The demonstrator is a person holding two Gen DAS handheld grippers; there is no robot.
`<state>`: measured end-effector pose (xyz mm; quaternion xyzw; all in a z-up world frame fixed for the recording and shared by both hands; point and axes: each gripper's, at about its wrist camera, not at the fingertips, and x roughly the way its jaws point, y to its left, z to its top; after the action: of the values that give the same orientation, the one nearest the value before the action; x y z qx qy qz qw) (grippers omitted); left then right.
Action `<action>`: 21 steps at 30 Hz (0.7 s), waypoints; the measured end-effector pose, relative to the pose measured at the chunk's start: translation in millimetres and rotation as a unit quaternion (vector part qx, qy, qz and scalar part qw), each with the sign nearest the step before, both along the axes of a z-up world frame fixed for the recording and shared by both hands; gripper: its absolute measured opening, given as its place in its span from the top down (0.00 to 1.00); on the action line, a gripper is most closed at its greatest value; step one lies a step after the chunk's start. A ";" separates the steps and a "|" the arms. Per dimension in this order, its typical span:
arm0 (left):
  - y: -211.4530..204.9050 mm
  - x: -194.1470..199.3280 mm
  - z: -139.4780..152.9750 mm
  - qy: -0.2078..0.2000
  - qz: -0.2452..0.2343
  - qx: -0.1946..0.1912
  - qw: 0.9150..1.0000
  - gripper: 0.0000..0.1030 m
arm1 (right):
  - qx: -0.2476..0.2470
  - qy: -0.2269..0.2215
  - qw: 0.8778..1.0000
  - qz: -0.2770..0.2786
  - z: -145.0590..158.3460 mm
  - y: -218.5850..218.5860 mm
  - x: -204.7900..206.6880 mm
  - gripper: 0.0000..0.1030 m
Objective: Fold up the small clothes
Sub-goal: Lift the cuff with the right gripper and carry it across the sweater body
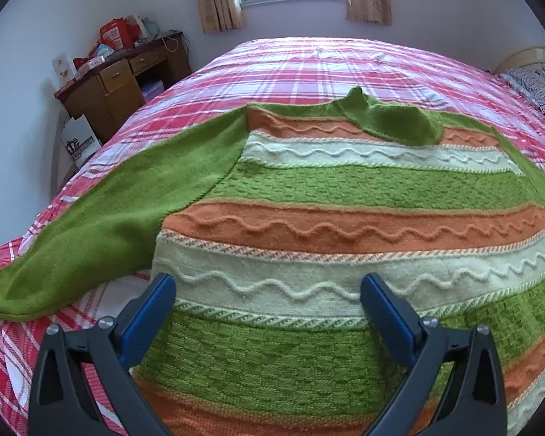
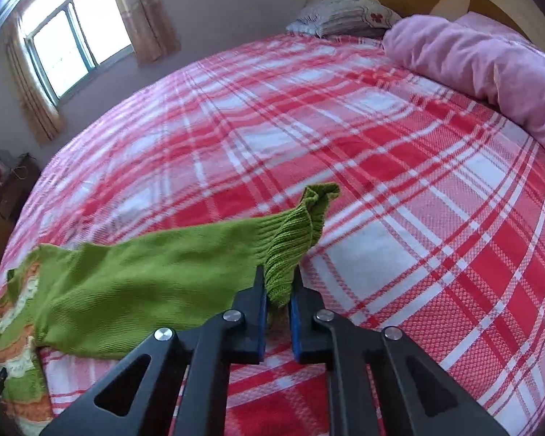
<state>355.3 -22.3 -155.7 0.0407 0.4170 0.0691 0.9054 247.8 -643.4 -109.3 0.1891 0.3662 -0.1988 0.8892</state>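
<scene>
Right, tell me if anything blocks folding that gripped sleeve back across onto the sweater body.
Nothing visible does. The right tongs are shut on the sleeve cuff, and only bare plaid bedspread surrounds it. The sweater lies flat, uncovered.

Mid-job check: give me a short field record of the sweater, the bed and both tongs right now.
garment: striped sweater, spread flat on plaid bedspread
left tongs: open, above the sweater body, gripping nothing
right tongs: shut on ribbed sleeve cuff
left sleeve: stretched out sideways, unfolded
folds made: none visible
</scene>
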 end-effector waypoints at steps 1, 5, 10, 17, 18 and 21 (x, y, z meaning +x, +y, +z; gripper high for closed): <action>-0.1 -1.1 1.4 -0.003 -0.001 -0.002 1.000 0.00 | -0.005 -0.007 1.000 0.002 7.0 2.9 -0.6 0.92; 6.1 -9.9 9.2 -0.019 0.003 -0.023 1.000 0.00 | -0.024 -0.037 0.999 0.011 43.0 15.3 -1.4 0.92; 11.3 -25.3 23.2 -0.042 0.000 -0.043 0.998 0.00 | -0.059 -0.071 0.995 0.043 97.5 43.8 6.6 0.92; 14.6 -38.3 39.0 -0.061 -0.016 -0.053 0.997 0.00 | -0.095 -0.100 0.986 0.093 147.5 97.7 23.7 0.93; 15.7 -40.1 40.7 -0.063 -0.017 -0.054 0.996 0.00 | -0.100 -0.105 0.984 0.102 154.3 108.2 26.8 0.93; 20.6 -44.6 44.4 -0.069 -0.019 -0.058 0.996 0.00 | -0.112 -0.118 0.979 0.124 171.9 135.8 32.6 0.93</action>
<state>310.7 -1.7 -111.3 -0.0090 0.3559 0.0297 0.9340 280.4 -507.6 62.6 0.0637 0.2551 -0.1027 0.9593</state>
